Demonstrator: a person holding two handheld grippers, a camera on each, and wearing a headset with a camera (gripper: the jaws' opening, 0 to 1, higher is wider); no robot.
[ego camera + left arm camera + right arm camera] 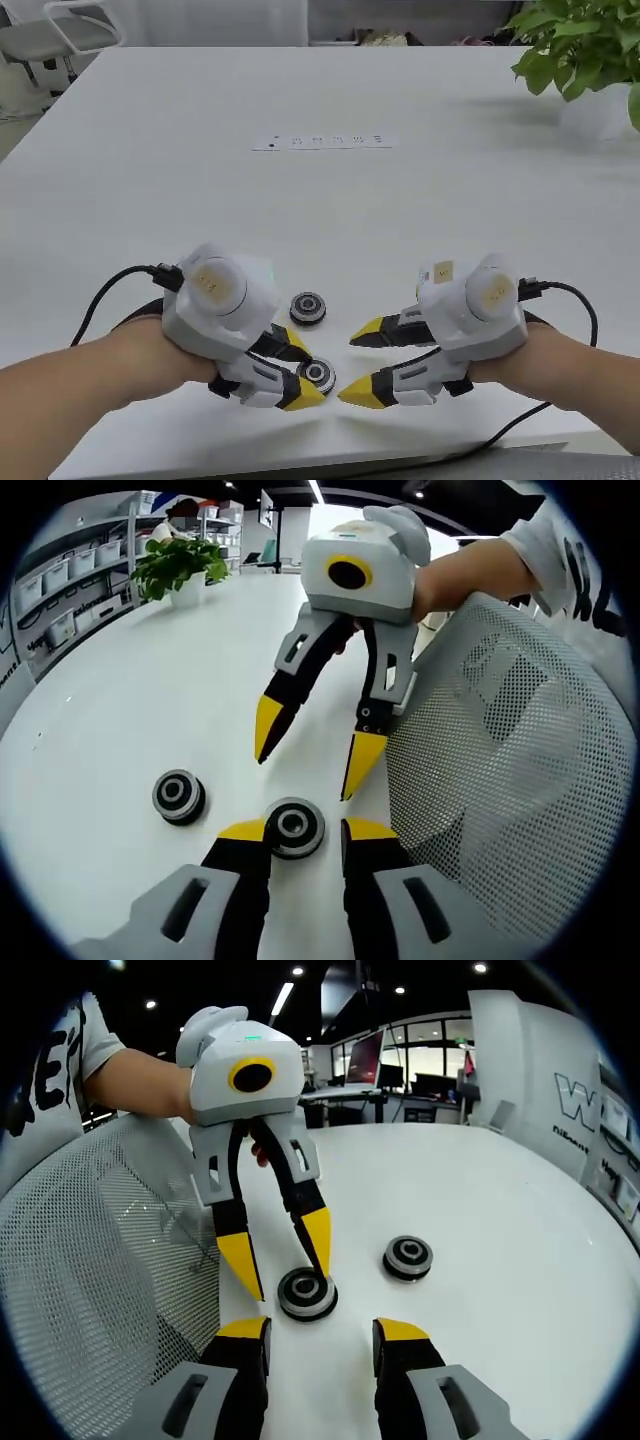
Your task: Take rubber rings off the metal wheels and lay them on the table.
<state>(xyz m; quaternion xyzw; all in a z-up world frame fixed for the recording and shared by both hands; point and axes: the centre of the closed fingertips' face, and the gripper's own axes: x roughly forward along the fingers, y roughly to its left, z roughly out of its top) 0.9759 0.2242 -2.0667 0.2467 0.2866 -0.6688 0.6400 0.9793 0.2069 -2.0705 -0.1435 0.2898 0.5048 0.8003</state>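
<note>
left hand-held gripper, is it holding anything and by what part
Nothing is held. The left hand-held gripper stands open around a wheel lying on the table, not clamped; the right hand-held gripper is open and empty.

I'm working in what looks like an open office or lab. My long white counter point(320, 90) carries a potted plant point(580, 45), and a mesh chair point(520, 760) stands at its edge. Shelves point(60, 610) of storage bins line one wall, and desks with a monitor point(365, 1057) stand under strip lights point(283, 998).
</note>
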